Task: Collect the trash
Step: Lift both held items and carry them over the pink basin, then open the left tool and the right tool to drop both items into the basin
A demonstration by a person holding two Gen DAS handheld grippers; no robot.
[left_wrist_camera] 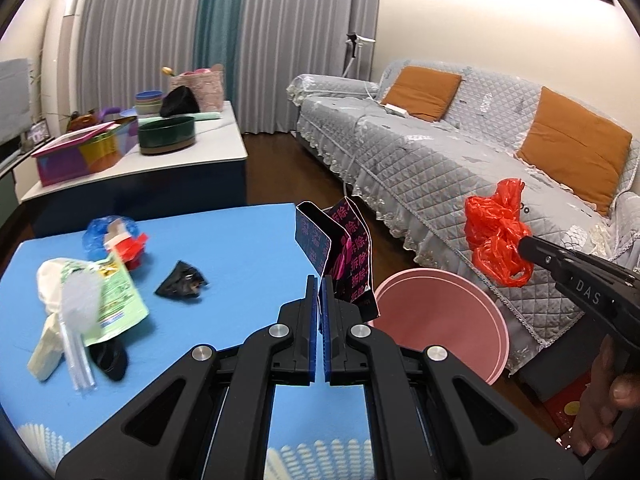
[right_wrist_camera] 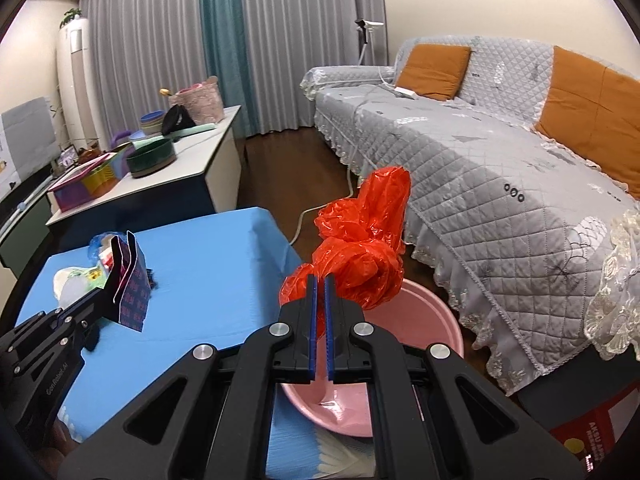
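My left gripper [left_wrist_camera: 320,284] is shut on a dark blue and pink printed carton wrapper [left_wrist_camera: 340,248], held up at the right edge of the blue table [left_wrist_camera: 224,240]. My right gripper [right_wrist_camera: 320,282] is shut on a crumpled red plastic bag [right_wrist_camera: 360,248], which hangs above a pink basin [right_wrist_camera: 420,320] on the floor. The same bag [left_wrist_camera: 496,232] and basin [left_wrist_camera: 444,320] show at the right of the left wrist view. The wrapper [right_wrist_camera: 130,280] appears at the left of the right wrist view. Loose trash lies on the table: a green-white pouch [left_wrist_camera: 108,300], a black scrap [left_wrist_camera: 182,280], a blue crumpled bag [left_wrist_camera: 100,232].
A grey quilted sofa [left_wrist_camera: 460,160] with orange cushions runs along the right, close to the basin. Behind the blue table stands a white counter [left_wrist_camera: 188,148] with a green round tin, bowls and a colourful box. A red box [right_wrist_camera: 592,432] sits on the floor at the lower right.
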